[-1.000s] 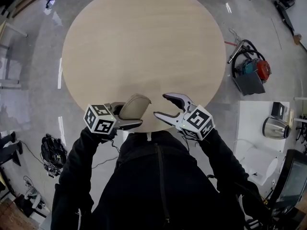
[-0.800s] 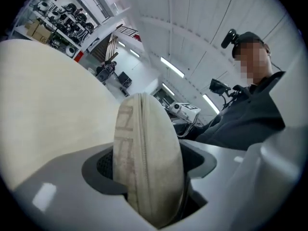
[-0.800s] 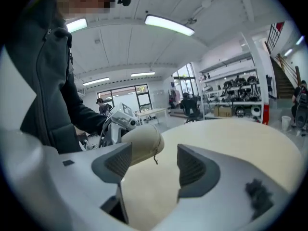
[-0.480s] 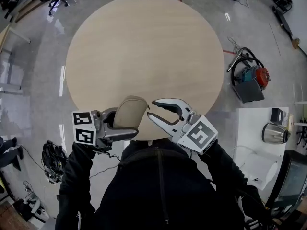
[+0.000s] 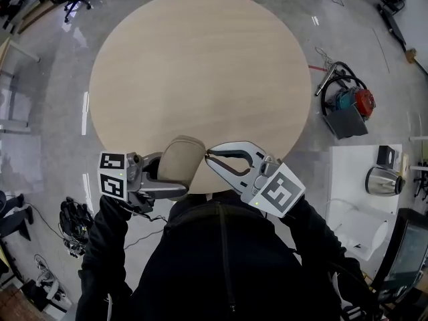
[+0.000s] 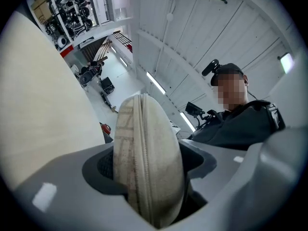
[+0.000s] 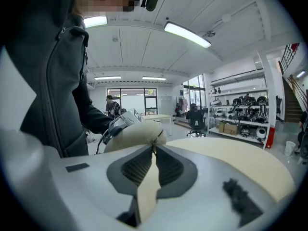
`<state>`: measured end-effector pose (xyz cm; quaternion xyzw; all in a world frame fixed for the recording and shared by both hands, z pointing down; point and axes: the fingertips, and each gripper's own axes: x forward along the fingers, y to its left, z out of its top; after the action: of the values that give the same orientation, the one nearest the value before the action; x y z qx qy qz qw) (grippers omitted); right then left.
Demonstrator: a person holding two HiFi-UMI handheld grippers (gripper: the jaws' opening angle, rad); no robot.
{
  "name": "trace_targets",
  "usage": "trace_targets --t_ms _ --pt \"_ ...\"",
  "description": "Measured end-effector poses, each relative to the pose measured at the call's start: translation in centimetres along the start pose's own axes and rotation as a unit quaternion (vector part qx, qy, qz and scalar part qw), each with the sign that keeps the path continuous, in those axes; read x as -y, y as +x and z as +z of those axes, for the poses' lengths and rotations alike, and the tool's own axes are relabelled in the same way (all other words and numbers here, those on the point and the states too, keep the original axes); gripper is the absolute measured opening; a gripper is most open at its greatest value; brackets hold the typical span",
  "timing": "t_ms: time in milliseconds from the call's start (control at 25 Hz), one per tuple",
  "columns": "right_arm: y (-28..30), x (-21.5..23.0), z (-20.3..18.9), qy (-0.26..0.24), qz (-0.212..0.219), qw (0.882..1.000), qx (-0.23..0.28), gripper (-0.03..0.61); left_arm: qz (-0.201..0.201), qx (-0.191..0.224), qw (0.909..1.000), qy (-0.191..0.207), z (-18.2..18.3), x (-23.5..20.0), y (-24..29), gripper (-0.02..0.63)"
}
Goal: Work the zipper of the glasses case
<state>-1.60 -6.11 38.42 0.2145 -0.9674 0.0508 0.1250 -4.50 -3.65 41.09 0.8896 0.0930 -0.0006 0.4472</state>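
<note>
A beige zippered glasses case (image 5: 177, 158) hangs above the near edge of the round wooden table (image 5: 200, 65). My left gripper (image 5: 182, 174) is shut on it, one finger on each broad side. In the left gripper view the case (image 6: 147, 162) stands edge-on between the jaws with its zipper seam facing the camera. My right gripper (image 5: 208, 158) meets the case's right end. Its jaws have just been closing, and in the right gripper view the tips (image 7: 154, 150) pinch the small dark zipper pull (image 7: 155, 144) on the case (image 7: 134, 134).
Grey floor surrounds the table. A vacuum with a red part (image 5: 348, 102) lies at the right, a white side table with a kettle (image 5: 382, 179) at the lower right, and a bundle of cables (image 5: 70, 214) at the lower left.
The right gripper's jaws went from wide open to closed at the case's right end. Both grippers and the case rose toward the camera, most of it in the first half second.
</note>
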Motion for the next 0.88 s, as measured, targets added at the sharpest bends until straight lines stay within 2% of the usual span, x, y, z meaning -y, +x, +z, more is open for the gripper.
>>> trace_targets --t_ms 280,440,520,680,800,880 --pt "-0.7 -0.2 0.3 -0.028 -0.023 0.999 -0.010 0.011 -0.024 0.010 0.9993 -0.028 -0.3 0.7 0.2 0.333" --pt "-0.6 -1.2 0.2 -0.080 -0.038 0.995 -0.044 0.010 -0.029 -0.017 0.9985 -0.043 -1.3 1.6 -0.6 0.325" --pt "-0.3 -1.4 0.4 -0.095 -0.051 0.993 -0.047 0.010 -0.038 -0.033 0.9965 -0.066 -2.0 1.8 -0.7 0.324" --pt "-0.3 -1.1 1.0 -0.105 -0.071 0.991 -0.047 0.011 -0.075 -0.032 0.9896 -0.119 -2.1 2.5 -0.4 0.319" --pt "-0.6 -0.6 1.1 -0.116 -0.086 0.988 -0.054 0.011 -0.084 -0.044 0.9882 -0.121 -2.4 2.7 0.5 0.314" --pt "-0.7 0.1 0.9 -0.104 -0.096 0.988 -0.057 0.010 -0.076 -0.063 0.9890 -0.111 -2.8 2.6 1.4 0.307"
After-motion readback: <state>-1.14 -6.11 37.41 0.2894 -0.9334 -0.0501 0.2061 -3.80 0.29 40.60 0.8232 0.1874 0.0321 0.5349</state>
